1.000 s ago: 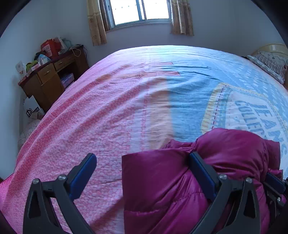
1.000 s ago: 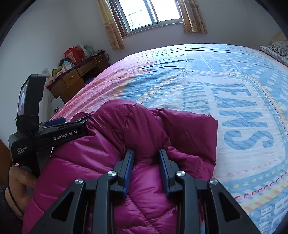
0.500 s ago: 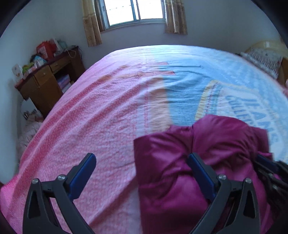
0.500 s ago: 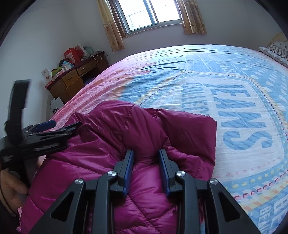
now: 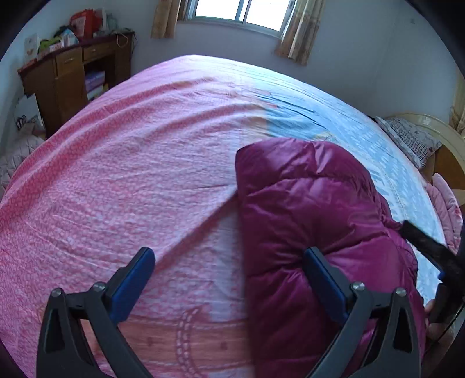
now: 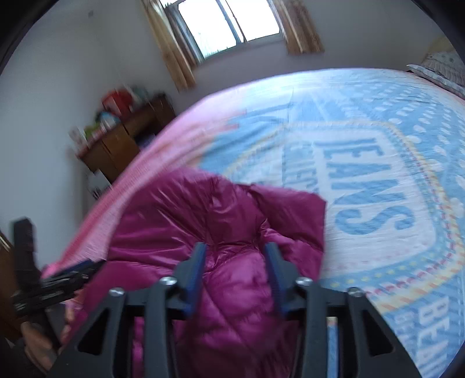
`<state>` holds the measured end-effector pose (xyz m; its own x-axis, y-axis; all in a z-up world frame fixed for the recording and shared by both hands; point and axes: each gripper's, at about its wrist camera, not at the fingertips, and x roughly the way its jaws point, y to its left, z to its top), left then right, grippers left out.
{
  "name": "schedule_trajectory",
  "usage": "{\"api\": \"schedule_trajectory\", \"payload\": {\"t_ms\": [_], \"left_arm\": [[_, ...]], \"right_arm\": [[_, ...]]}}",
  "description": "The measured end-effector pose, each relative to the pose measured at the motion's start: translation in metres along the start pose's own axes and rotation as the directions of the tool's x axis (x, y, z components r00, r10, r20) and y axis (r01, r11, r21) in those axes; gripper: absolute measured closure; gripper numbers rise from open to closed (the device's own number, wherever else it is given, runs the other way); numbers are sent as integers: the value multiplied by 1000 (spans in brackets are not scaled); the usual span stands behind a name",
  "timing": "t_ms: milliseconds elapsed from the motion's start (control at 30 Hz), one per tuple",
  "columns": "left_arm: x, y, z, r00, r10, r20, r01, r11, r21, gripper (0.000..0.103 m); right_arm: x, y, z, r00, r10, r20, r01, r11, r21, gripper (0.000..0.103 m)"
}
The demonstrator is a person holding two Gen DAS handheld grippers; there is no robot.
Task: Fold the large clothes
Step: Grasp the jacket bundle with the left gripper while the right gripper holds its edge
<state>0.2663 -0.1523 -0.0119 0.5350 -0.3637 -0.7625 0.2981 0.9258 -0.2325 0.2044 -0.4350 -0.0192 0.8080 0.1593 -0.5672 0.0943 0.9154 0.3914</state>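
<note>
A magenta puffer jacket (image 5: 314, 221) lies bunched on the bed near its front edge, also in the right wrist view (image 6: 221, 232). My left gripper (image 5: 229, 261) is open wide over the jacket's left edge, its right finger (image 5: 322, 273) against the padding and its left finger over bare sheet. My right gripper (image 6: 235, 253) sits over the jacket's middle. Its jaws are opening, with a puffy fold between them that no longer looks pinched. The left gripper (image 6: 49, 288) shows blurred at the lower left of the right wrist view.
A pink and blue printed bedsheet (image 5: 139, 162) covers the wide bed. A wooden desk (image 5: 66, 75) with clutter stands at the back left under a curtained window (image 6: 232, 26). A pillow (image 5: 412, 139) lies at the right by the headboard.
The right gripper's jaws have spread apart from their tight pinch on the jacket and lifted slightly. The left gripper slid left and rolled, so the jacket now sits further right in its view.
</note>
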Motion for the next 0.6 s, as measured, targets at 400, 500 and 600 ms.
{"api": "schedule_trajectory", "payload": {"t_ms": [400,500,600], "left_arm": [[7,-6,7,964,-263,24,264,961,-83,0],[27,-13,-3,950,-312,-24,307,944,-120,0],[41,-11,-11,930,-365,-37,355,921,-158,0]], "right_arm": [[-7,-77,-37,982,190,-7,-173,908,381,12],[7,-59,-33,974,224,-39,-203,934,295,12],[21,-36,-31,976,190,-103,-171,971,167,12]]}}
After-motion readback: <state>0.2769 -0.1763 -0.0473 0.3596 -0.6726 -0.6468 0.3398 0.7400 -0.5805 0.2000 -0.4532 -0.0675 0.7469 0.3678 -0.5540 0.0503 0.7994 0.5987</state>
